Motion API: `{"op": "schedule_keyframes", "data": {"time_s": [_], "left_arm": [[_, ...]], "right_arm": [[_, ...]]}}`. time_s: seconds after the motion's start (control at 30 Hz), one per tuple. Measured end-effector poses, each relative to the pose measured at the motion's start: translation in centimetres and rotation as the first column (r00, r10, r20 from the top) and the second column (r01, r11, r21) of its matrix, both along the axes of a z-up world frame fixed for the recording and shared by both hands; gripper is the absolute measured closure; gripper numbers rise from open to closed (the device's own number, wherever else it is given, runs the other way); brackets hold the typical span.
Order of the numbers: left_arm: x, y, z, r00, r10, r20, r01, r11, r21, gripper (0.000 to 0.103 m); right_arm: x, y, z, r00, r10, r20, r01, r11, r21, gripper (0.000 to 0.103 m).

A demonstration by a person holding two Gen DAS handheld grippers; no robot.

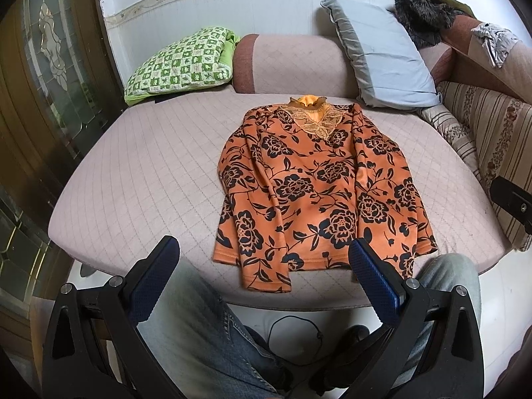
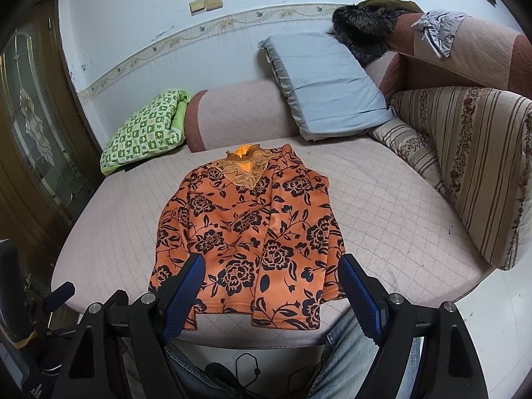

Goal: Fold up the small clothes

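Observation:
An orange top with black flowers [image 1: 319, 183] lies flat on the pink quilted sofa seat [image 1: 139, 179], collar away from me, both sleeves folded in along its sides. It also shows in the right wrist view [image 2: 252, 232]. My left gripper [image 1: 266, 249] is open and empty, held above the seat's front edge, near the hem. My right gripper [image 2: 271, 264] is open and empty, above the hem. A part of the right gripper [image 1: 513, 199] shows at the right edge of the left wrist view.
A green checked folded blanket [image 1: 179, 63] and a grey-blue pillow [image 1: 382, 56] lie at the back. A striped cushion [image 2: 472, 166] stands on the right. A dark fur item [image 2: 362, 26] and a grey cloth [image 2: 439, 33] rest on the sofa back. My jeans-clad legs [image 1: 199, 332] are below.

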State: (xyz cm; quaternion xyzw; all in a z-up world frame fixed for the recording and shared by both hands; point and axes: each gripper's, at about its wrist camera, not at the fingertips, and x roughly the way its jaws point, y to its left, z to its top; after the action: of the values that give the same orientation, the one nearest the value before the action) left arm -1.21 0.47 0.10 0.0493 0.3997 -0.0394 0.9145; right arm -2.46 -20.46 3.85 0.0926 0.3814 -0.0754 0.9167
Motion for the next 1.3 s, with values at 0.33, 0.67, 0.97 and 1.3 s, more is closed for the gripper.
{"op": "schedule_keyframes", "data": {"time_s": [0.33,0.67,0.97,1.3], "left_arm": [[0.0,0.0,0.0,1.000,0.000,-0.002,0.000,1.000,0.001,0.001],[0.1,0.1,-0.3,1.000,0.001,-0.006,-0.001,1.000,0.004,0.001],[0.2,0.2,-0.7,1.000,0.000,-0.009,0.000,1.000,0.008,0.001],[0.5,-0.3,-1.5,1.000,0.001,-0.029,0.000,1.000,0.025,0.001]], "right_arm": [[0.1,-0.1,0.0,1.000,0.000,0.019,0.000,1.000,-0.009,0.022],[0.1,-0.1,-0.2,1.000,-0.001,0.032,0.002,1.000,-0.027,0.022],[0.2,-0.7,-0.7,0.997,-0.004,0.076,0.004,1.000,-0.008,0.022],[0.9,-1.1,-1.3,0.994,-0.004,0.108,0.009,0.999,-0.039,0.022]]}}
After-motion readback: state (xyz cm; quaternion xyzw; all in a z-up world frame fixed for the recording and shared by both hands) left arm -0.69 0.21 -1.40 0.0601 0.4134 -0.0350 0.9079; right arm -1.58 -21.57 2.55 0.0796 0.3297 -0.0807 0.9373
